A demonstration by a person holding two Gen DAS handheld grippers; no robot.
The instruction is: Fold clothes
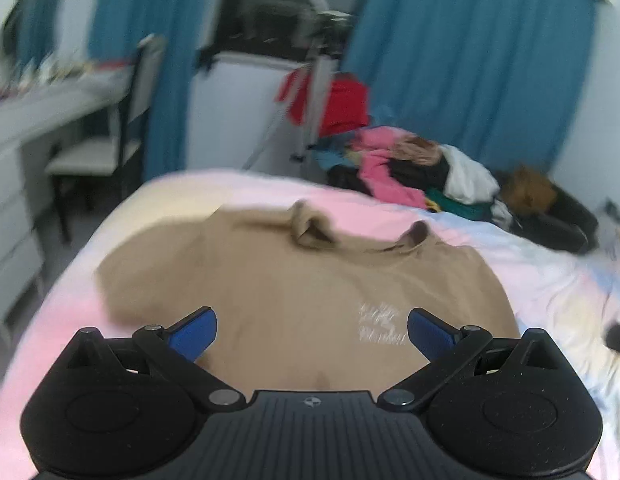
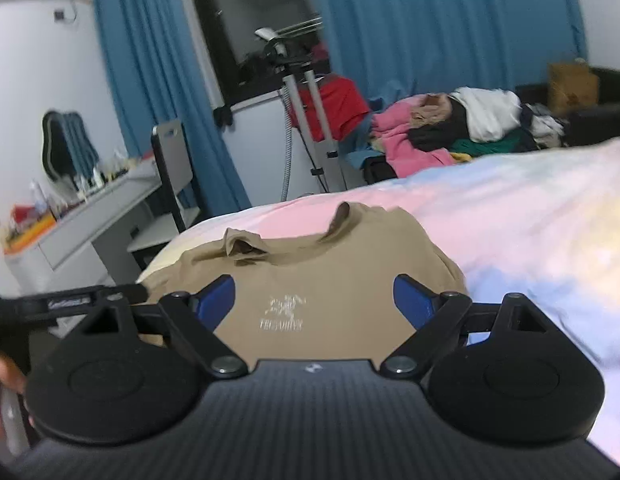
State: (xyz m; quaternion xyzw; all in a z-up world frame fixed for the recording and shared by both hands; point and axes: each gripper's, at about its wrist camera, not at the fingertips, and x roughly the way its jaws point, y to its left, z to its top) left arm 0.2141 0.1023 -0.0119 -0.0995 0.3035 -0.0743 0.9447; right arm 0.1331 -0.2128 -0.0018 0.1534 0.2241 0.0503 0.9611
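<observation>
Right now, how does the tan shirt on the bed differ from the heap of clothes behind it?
The tan shirt lies alone, spread flat with its white print up; the heap is crumpled and piled. The tan shirt is one colour; the heap mixes pink, white, black and green. Both are out of the open tongs.

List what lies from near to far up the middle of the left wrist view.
Left hand-held gripper, open → tan shirt spread on the bed → bare pastel bed cover → white cabinet → dark window.
</observation>
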